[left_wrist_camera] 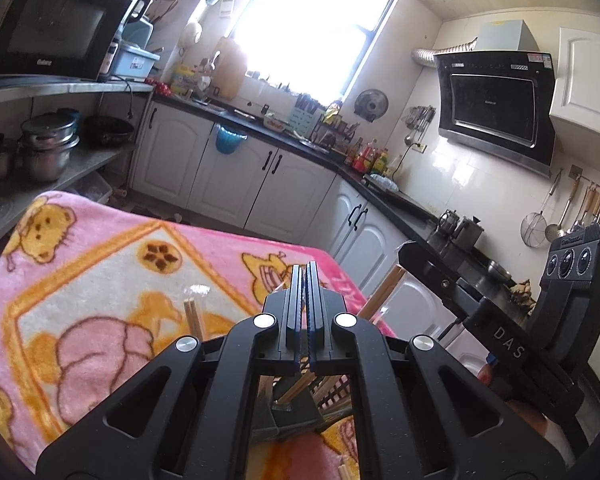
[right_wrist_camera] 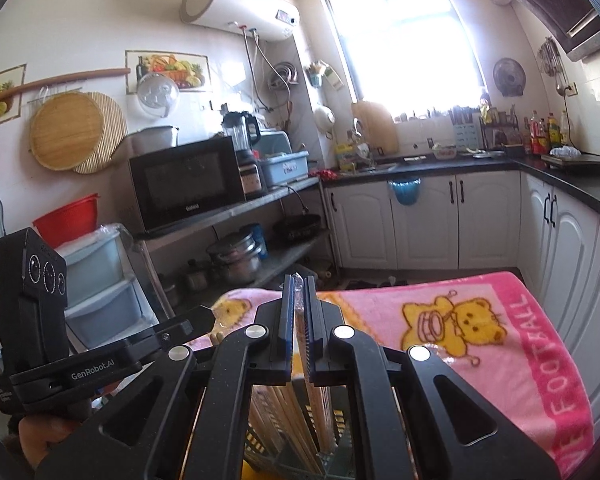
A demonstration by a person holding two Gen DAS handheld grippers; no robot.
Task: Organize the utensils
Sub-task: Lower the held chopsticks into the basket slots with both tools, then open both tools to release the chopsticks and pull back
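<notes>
My left gripper is shut with nothing visible between its fingers, above a table under a pink cartoon blanket. Wrapped wooden chopsticks lie on the blanket to its left. My right gripper is shut on a plastic-wrapped pair of chopsticks, held upright over a dark slotted utensil holder with several chopsticks standing in it. The holder also shows under my left gripper. The right gripper's body appears at right in the left wrist view, with chopsticks by it.
White kitchen cabinets with a dark counter run behind and to the right of the table. A metal shelf carries a microwave and pots. Plastic drawers stand at left. The blanket's edge drops off at right.
</notes>
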